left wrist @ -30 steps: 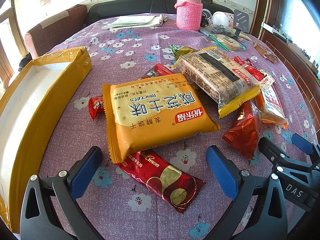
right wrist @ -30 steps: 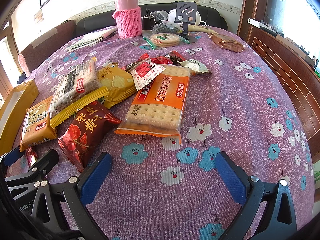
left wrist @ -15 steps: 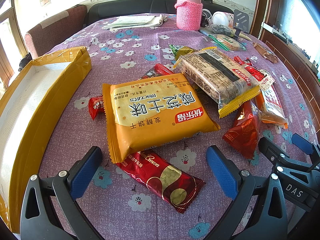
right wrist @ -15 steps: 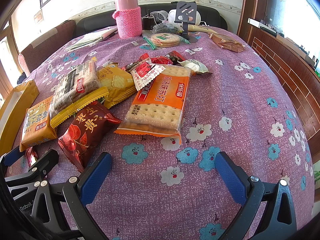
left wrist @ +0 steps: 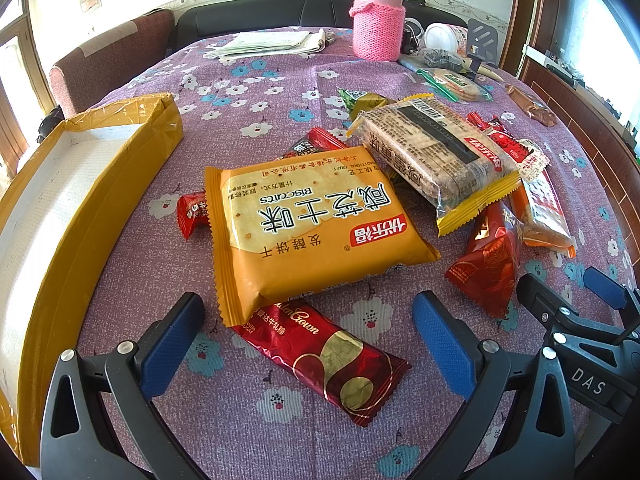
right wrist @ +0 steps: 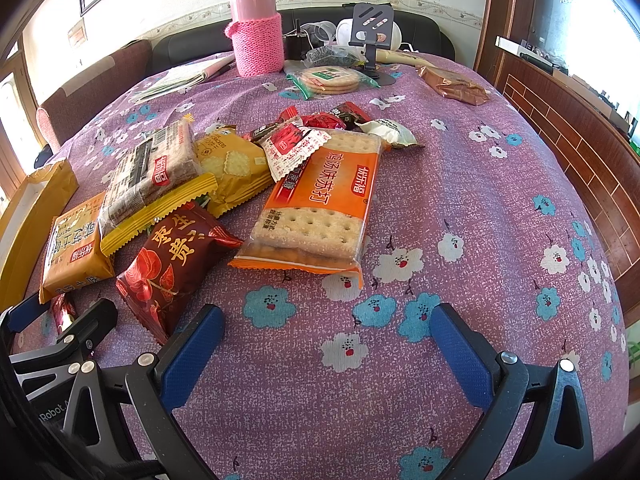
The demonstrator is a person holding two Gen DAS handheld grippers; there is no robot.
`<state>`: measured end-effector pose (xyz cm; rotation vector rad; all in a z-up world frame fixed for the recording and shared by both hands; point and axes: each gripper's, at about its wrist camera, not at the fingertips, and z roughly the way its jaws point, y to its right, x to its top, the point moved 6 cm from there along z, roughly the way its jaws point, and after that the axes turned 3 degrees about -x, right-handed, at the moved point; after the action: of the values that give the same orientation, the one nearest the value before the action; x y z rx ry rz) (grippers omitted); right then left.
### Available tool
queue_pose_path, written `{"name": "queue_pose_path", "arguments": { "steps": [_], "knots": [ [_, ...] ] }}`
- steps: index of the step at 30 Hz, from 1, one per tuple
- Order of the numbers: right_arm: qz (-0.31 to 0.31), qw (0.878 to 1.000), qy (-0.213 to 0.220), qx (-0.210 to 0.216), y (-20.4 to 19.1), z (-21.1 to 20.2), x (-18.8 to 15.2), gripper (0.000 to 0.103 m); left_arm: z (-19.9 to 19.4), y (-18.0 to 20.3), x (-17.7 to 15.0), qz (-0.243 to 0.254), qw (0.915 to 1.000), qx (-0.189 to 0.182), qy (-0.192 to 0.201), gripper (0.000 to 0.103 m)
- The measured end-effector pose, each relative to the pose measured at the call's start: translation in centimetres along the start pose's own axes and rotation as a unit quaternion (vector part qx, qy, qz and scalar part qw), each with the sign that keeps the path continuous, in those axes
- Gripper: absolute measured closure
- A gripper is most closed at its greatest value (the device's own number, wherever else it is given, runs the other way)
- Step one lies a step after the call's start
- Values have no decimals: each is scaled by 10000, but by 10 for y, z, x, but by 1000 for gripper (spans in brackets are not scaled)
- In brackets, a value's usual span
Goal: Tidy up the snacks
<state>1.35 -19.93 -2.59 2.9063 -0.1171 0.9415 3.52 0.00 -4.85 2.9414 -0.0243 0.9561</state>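
A pile of snacks lies on the purple flowered tablecloth (left wrist: 280, 76). In the left wrist view a big orange biscuit pack (left wrist: 312, 228) lies over a dark red bar (left wrist: 328, 364), with a clear pack with a yellow edge (left wrist: 436, 156) and a red triangular pouch (left wrist: 488, 268) to the right. My left gripper (left wrist: 306, 340) is open and empty, hovering just short of the red bar. In the right wrist view an orange cracker pack (right wrist: 324, 208) and the red pouch (right wrist: 172, 264) lie ahead. My right gripper (right wrist: 328, 352) is open and empty.
An open yellow box (left wrist: 80, 200) with a white inside stands at the left. A pink flask (left wrist: 378, 20), papers (left wrist: 268, 44), a phone stand (right wrist: 370, 40) and a round cracker pack (right wrist: 330, 80) sit at the back. A wooden wall panel (right wrist: 580, 132) runs along the right.
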Motion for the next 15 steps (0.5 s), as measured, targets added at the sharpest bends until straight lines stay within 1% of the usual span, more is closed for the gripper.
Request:
{"name": "queue_pose_path", "arguments": {
  "steps": [4, 9, 15],
  "knots": [
    [14, 10000, -1, 5, 0, 1, 0, 0, -1, 0, -1, -30, 10000, 13, -19, 0],
    [16, 10000, -1, 9, 0, 0, 0, 0, -2, 2, -3, 206, 9996, -165, -119, 0],
    [16, 10000, -1, 9, 0, 0, 0, 0, -4, 3, -5, 190, 9997, -154, -52, 0]
  ]
}}
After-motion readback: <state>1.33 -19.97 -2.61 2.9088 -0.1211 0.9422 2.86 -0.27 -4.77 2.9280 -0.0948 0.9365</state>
